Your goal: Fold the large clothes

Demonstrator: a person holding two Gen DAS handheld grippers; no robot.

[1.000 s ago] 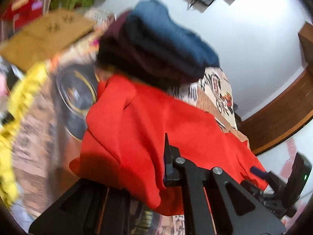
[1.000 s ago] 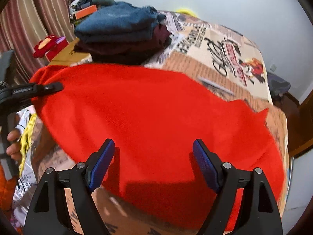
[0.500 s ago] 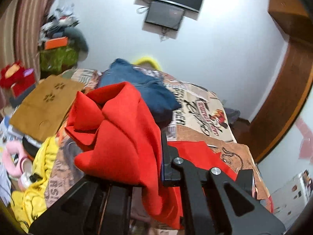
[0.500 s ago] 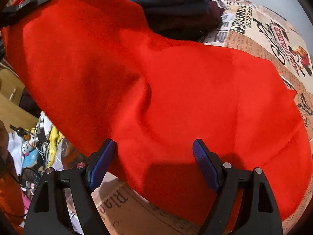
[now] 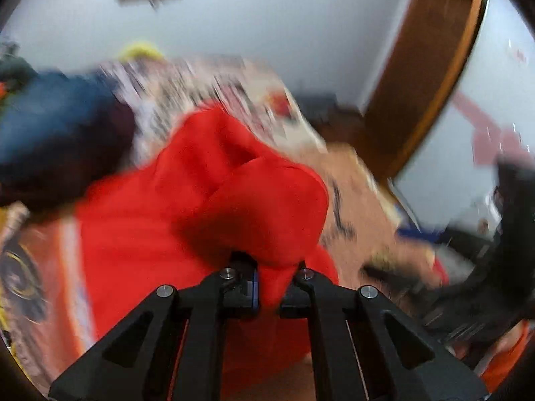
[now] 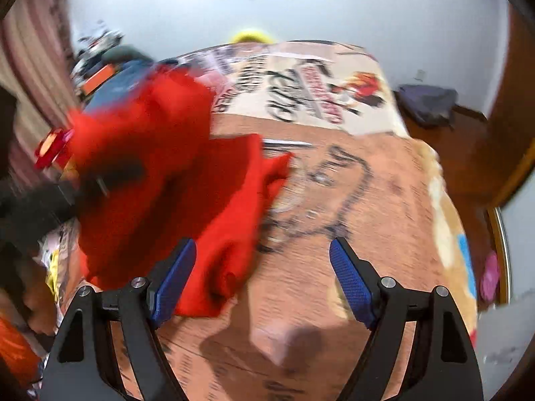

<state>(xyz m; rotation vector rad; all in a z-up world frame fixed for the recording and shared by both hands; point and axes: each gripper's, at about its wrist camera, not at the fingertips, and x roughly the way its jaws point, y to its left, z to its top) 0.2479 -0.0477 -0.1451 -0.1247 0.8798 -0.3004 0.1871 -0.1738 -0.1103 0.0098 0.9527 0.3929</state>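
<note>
Red garment (image 5: pixel 207 207) is pinched between the left gripper (image 5: pixel 269 287) fingers; bulk is bunched at 12 o'clock. Right gripper (image 6: pixel 262 267) fingers are spread wide above the bed (image 6: pixel 367 200).

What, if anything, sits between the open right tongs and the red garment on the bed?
Nothing visible. The right tongs are open, and the red garment lies bunched just ahead and left on the printed bedspread, with only bare bedspread between. The left tongs already grip it.
</note>
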